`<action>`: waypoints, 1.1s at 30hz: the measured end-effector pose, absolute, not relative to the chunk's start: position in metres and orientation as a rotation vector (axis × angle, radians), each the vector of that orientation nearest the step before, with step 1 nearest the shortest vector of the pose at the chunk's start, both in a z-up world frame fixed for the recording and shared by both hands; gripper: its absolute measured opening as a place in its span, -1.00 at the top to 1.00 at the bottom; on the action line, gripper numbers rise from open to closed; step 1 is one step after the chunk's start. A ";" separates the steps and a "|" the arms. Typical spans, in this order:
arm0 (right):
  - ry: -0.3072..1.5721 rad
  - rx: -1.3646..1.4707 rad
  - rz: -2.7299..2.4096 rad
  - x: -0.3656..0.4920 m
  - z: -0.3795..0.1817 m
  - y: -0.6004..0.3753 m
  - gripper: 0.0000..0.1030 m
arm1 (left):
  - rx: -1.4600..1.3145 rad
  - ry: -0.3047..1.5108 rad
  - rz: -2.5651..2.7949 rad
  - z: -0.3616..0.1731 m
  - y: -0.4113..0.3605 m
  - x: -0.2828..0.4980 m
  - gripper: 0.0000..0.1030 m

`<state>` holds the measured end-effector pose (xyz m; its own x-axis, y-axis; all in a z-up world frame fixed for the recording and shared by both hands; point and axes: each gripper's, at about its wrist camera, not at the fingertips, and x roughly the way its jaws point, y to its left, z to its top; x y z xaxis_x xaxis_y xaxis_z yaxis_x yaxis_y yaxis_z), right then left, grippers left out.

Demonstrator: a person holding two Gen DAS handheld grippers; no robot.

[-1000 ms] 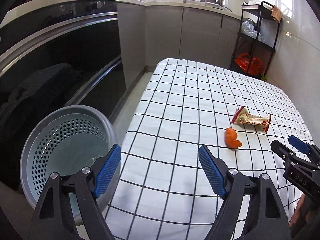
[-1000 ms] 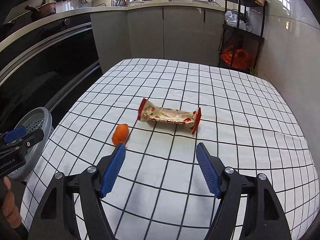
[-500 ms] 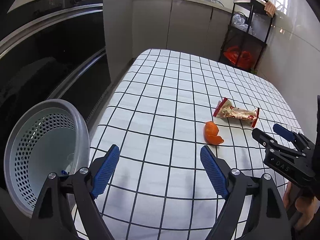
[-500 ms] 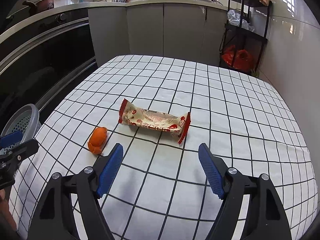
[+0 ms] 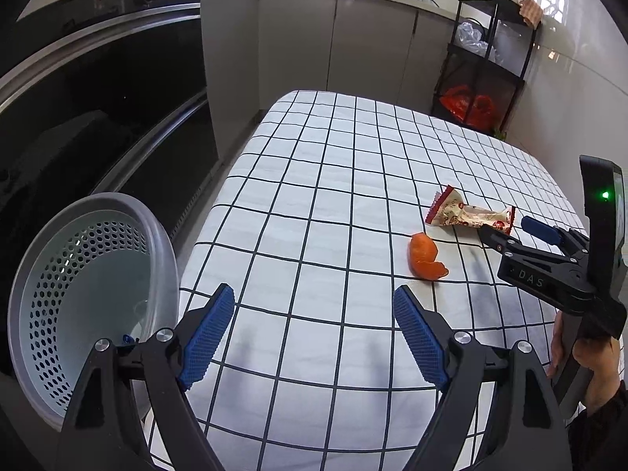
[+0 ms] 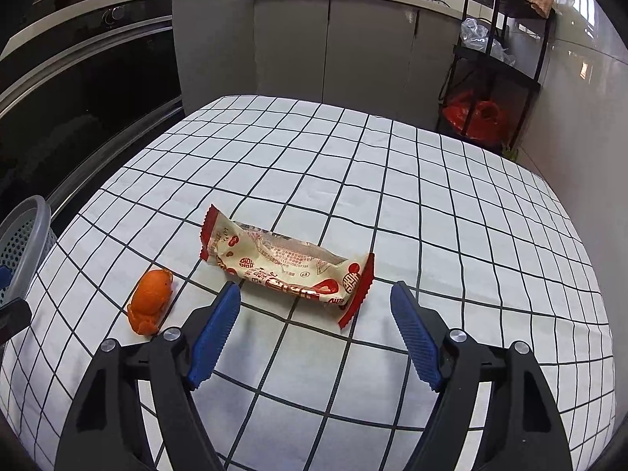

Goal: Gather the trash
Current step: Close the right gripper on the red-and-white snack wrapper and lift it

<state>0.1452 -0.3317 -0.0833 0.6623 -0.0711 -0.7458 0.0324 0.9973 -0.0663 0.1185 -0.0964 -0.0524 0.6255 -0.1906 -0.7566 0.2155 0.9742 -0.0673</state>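
A red and white snack wrapper (image 6: pixel 286 265) lies on the checked tablecloth (image 6: pixel 431 204), just beyond my right gripper (image 6: pixel 314 329), which is open and empty. An orange peel (image 6: pixel 151 300) lies to the wrapper's left. In the left wrist view the peel (image 5: pixel 426 261) and the wrapper (image 5: pixel 467 214) lie ahead to the right, and the right gripper (image 5: pixel 514 231) hovers by the wrapper. My left gripper (image 5: pixel 314 333) is open and empty over the table's near left part. A grey perforated basket (image 5: pixel 90 294) stands beside the table's left edge.
Kitchen cabinets (image 5: pixel 333 39) and a dark oven front (image 5: pixel 98 98) run along the left and back. A black shelf rack (image 6: pixel 498 62) with a red bag stands at the back right by the wall. The basket's rim (image 6: pixel 27 231) shows at the left of the right wrist view.
Both grippers have moved forward over the table. The wrapper and the peel now lie closer to the right gripper. The basket has shifted left in the left wrist view.
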 end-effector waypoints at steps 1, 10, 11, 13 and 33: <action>0.853 -0.063 -0.056 0.148 -0.085 -0.330 -0.46 | 0.033 0.863 -0.233 -0.052 -0.096 0.118 -0.58; 0.874 -0.156 -0.057 0.161 -0.096 -0.319 -0.46 | 0.036 0.876 -0.231 -0.056 -0.095 0.121 -0.58; 0.873 -0.161 -0.058 0.163 -0.097 -0.319 -0.46 | 0.038 0.876 -0.231 -0.056 -0.096 0.121 -0.58; 0.870 -0.155 -0.055 0.165 -0.096 -0.318 -0.46 | 0.046 0.875 -0.230 -0.056 -0.097 0.120 -0.58; 0.924 0.030 0.010 0.167 -0.101 -0.323 0.70 | 0.061 0.865 -0.217 -0.052 -0.090 0.118 -0.58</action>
